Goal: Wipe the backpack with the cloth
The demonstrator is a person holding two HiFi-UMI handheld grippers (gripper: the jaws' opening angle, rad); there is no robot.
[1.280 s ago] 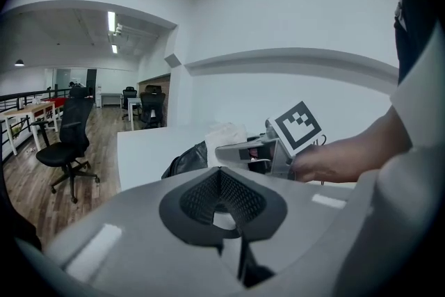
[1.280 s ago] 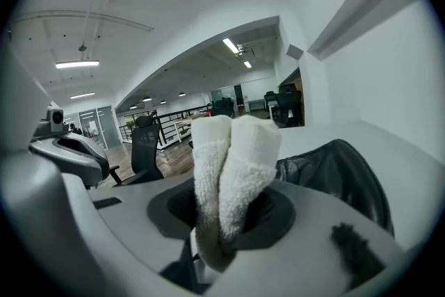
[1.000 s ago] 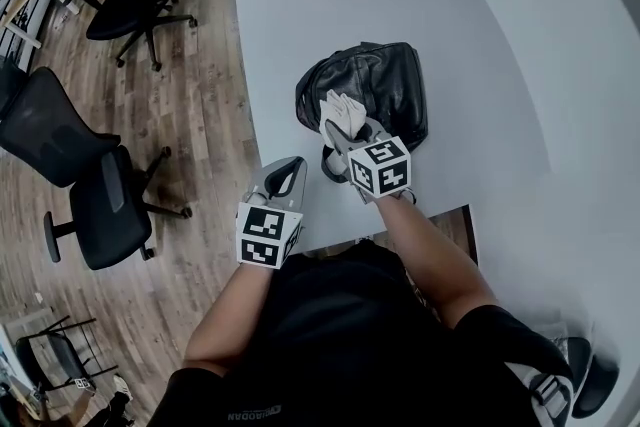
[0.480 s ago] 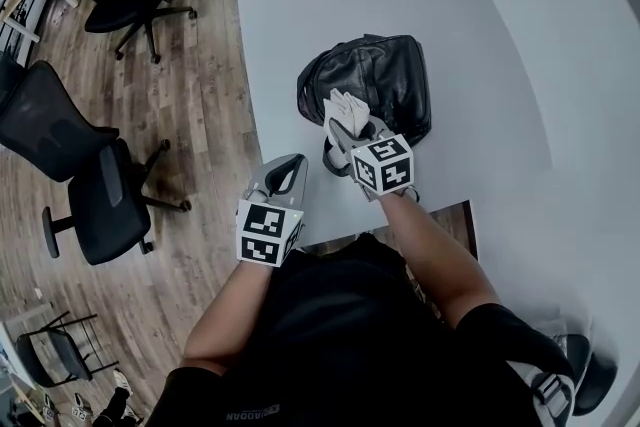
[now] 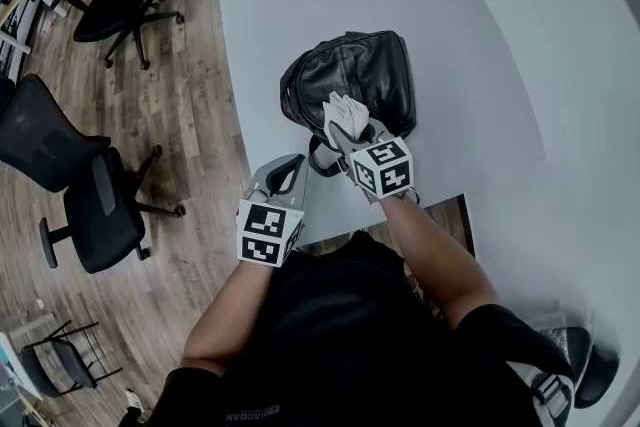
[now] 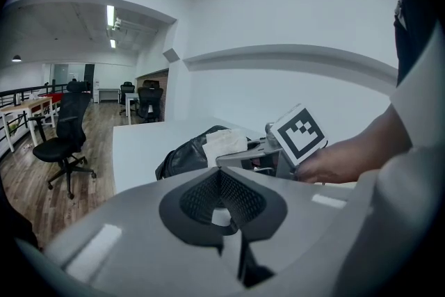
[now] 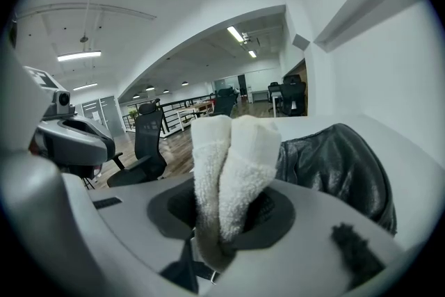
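The black leather backpack point(image 5: 350, 75) lies on the white table point(image 5: 300, 5), towards its near edge. My right gripper point(image 5: 342, 127) pinches a folded white cloth point(image 5: 345, 110) between its jaws, over the bag's near end; I cannot tell whether the cloth touches the leather. My left gripper point(image 5: 289, 173) hangs at the table's near edge, apart from the bag, jaws pressed together on nothing. Black office chairs point(image 5: 95, 205) stand on the wood floor point(image 5: 190, 95) to the left.
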